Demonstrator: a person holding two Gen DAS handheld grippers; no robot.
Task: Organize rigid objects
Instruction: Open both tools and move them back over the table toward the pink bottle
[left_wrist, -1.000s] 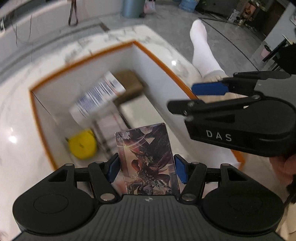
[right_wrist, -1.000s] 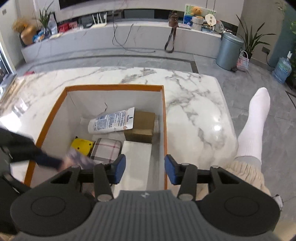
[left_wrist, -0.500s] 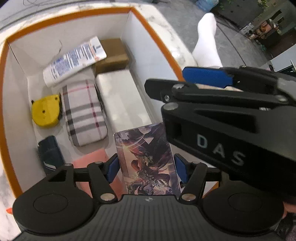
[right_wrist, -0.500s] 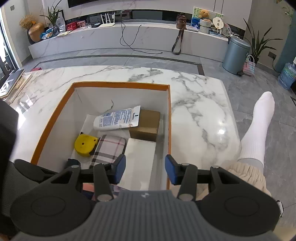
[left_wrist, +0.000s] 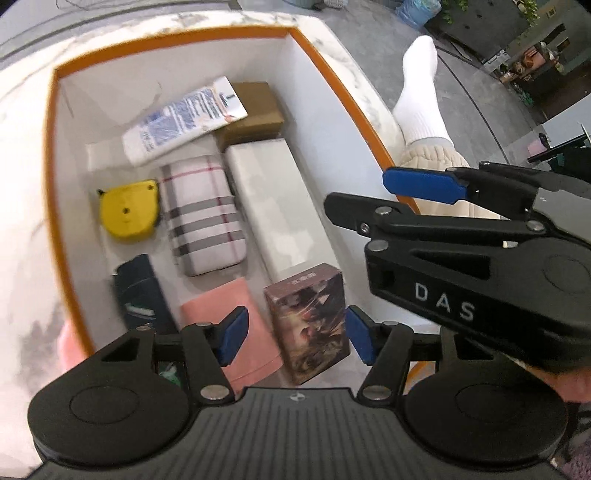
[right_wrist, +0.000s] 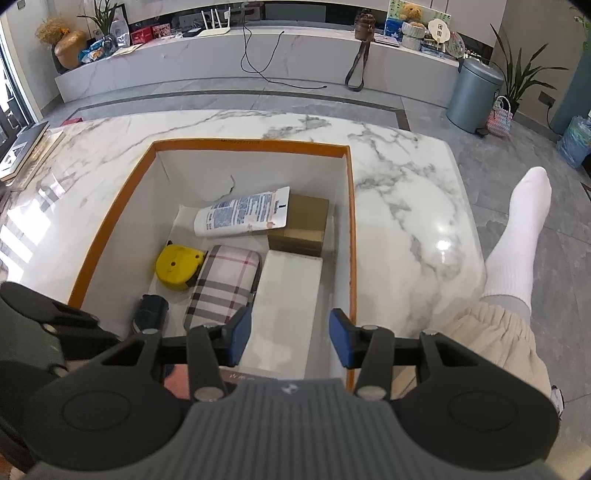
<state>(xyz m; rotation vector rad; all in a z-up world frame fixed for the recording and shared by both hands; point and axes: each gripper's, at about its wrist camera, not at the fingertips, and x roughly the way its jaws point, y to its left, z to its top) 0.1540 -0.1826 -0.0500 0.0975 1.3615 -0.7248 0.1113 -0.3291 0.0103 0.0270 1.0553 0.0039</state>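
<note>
Here, left gripper (left_wrist: 293, 334) jaws wide, card box (left_wrist: 308, 321) standing loose between pads inside orange-rimmed box (left_wrist: 51, 184), near right corner, beside pink item (left_wrist: 229, 325). Risk: pad clips it on withdrawal, topples it. Right gripper (right_wrist: 286, 338) half open, empty, over white case (right_wrist: 288, 302). Farther: tape measure (left_wrist: 127, 210), tube (left_wrist: 184, 120). Card box face visible only from left wrist.

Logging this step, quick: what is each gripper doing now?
Left gripper: open around the dark illustrated card box, pads apart from it.
Right gripper: open, holding nothing.
</note>
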